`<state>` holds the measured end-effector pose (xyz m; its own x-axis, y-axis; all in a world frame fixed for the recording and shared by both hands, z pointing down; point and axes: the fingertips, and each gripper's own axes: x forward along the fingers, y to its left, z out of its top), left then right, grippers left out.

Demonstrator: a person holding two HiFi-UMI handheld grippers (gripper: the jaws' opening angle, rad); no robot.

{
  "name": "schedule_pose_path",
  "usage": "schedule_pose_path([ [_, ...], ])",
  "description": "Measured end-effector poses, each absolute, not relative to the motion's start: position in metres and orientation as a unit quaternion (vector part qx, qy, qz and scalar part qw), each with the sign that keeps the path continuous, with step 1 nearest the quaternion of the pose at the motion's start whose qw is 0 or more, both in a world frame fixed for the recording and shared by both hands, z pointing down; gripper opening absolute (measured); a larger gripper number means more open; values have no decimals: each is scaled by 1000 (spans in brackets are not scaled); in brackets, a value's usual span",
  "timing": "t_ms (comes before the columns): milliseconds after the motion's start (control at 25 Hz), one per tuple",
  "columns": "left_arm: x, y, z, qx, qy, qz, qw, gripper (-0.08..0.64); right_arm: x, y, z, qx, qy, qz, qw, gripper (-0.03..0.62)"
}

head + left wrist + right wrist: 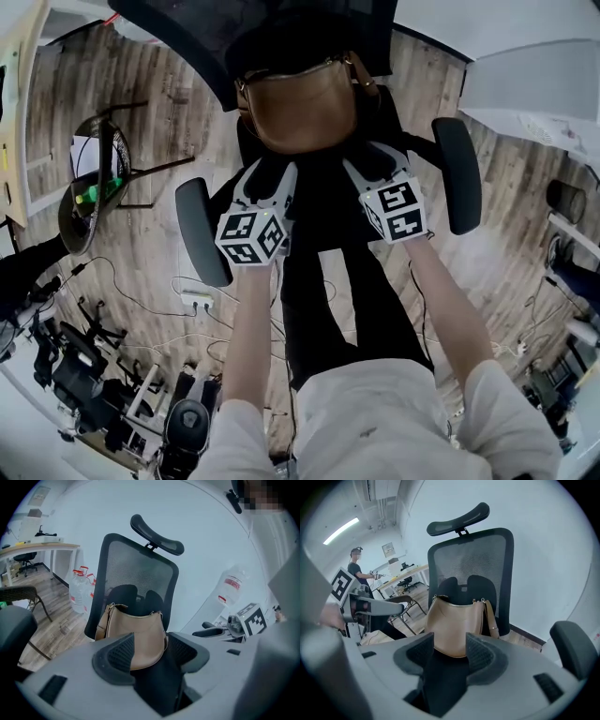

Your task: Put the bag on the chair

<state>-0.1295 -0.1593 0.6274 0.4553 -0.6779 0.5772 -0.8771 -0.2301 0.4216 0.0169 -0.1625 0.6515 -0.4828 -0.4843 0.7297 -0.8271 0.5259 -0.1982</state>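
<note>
A tan leather bag (300,108) stands upright on the seat of a black mesh office chair (457,173), with its back against the backrest (136,573). My left gripper (269,178) hovers just in front of the bag's lower left, open, with nothing between its pads. My right gripper (375,167) hangs at the bag's lower right, also open and apart from it. In the left gripper view the bag (140,630) shows beyond the open left gripper (151,660). In the right gripper view the bag (457,625) sits past the open right gripper (449,660), its strap hanging on the right.
The chair's two armrests (202,230) flank my grippers. A dark folding chair (94,178) stands at the left on the wood floor. Cables and a power strip (197,300) lie near my feet. Water jugs (79,590) and a desk (42,548) stand behind. A person (356,569) is far off.
</note>
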Motion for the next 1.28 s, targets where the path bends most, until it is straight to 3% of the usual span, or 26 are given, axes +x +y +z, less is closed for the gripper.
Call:
schedule_pose_path([
  [1280,-87,-133,423,803,-521,72,280,215,7,-148,445,379,-876,191,229,172],
])
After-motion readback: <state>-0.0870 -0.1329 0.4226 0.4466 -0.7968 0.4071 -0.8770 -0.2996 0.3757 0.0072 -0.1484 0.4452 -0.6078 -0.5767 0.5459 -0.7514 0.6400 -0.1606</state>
